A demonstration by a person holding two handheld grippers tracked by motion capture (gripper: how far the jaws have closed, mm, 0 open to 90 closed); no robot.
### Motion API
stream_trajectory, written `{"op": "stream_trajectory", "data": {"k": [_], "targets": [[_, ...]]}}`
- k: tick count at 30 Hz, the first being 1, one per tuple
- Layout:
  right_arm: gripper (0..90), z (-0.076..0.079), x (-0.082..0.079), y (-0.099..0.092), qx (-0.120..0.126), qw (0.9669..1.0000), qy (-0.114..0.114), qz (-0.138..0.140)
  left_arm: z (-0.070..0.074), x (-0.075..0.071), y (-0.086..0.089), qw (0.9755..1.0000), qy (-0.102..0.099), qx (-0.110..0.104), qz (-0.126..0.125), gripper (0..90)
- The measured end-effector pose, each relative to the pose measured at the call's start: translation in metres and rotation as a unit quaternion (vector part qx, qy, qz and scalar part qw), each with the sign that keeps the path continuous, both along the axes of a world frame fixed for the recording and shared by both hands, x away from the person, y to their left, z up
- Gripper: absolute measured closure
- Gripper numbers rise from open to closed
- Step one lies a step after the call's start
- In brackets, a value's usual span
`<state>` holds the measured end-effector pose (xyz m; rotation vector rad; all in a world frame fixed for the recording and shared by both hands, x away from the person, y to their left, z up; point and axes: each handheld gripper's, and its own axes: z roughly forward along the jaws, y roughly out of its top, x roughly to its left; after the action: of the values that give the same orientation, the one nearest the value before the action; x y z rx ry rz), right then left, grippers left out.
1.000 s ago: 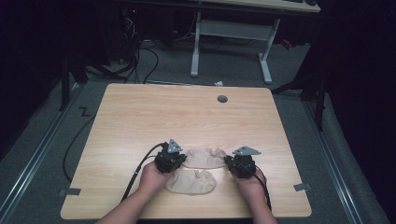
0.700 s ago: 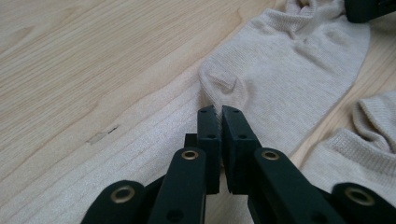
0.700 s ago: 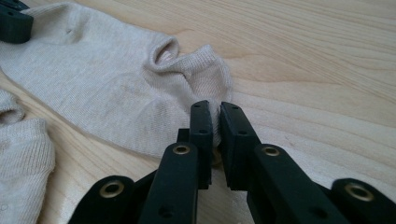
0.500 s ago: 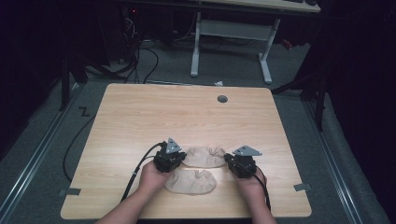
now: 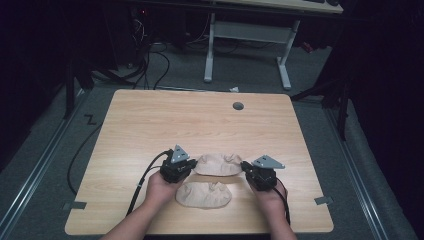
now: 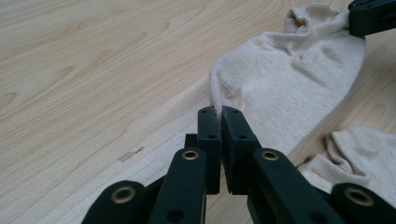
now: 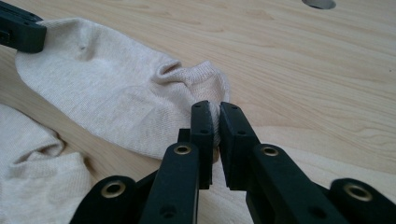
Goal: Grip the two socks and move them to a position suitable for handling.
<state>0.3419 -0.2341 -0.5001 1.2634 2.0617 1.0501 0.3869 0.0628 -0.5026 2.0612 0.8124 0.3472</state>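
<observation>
Two beige ankle socks lie on the wooden table (image 5: 150, 125). The far sock (image 5: 218, 164) stretches flat between my two grippers. My left gripper (image 5: 191, 164) is shut on its toe end; in the left gripper view the jaws meet at the sock's edge (image 6: 219, 112). My right gripper (image 5: 246, 168) is shut on the cuff end, with fabric pinched between the jaws (image 7: 214, 108). The near sock (image 5: 203, 195) lies loose and crumpled just in front, between the person's hands. It is also the near sock (image 6: 359, 154) at the lower right of the left gripper view.
A round cable hole (image 5: 238, 106) sits near the table's far edge. Black cables (image 5: 142, 182) trail from the left gripper over the front edge. A white desk frame (image 5: 247, 35) stands on the floor beyond the table.
</observation>
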Motion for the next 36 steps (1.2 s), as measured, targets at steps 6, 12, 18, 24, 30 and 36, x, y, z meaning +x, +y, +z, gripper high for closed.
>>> {"op": "stream_trajectory", "data": {"k": [6,12,18,24,30,36], "targets": [[84.4,0.004,0.0,0.007,0.0,0.9999,-0.007,0.01,0.002,-0.003,0.005,0.9999,-0.008,0.005,0.004,86.5],[84.4,0.002,0.001,0.012,0.002,0.9998,-0.006,0.018,0.003,-0.006,0.015,0.9999,-0.004,0.0,0.012,86.4],[84.3,0.008,-0.002,0.023,-0.007,0.999,-0.018,0.041,0.009,-0.014,0.031,0.9997,-0.002,-0.015,0.022,86.4],[84.3,0.012,-0.003,0.03,-0.012,0.9981,-0.025,0.055,0.013,-0.022,0.039,0.9995,-0.003,-0.016,0.027,86.4],[84.3,0.012,-0.008,0.033,-0.017,0.9973,-0.024,0.068,0.014,-0.033,0.043,0.9995,-0.002,-0.018,0.026,86.4],[84.2,0.013,-0.017,0.032,-0.017,0.9966,-0.028,0.075,0.013,-0.037,0.042,0.9996,0.003,-0.015,0.024,86.4]]}}
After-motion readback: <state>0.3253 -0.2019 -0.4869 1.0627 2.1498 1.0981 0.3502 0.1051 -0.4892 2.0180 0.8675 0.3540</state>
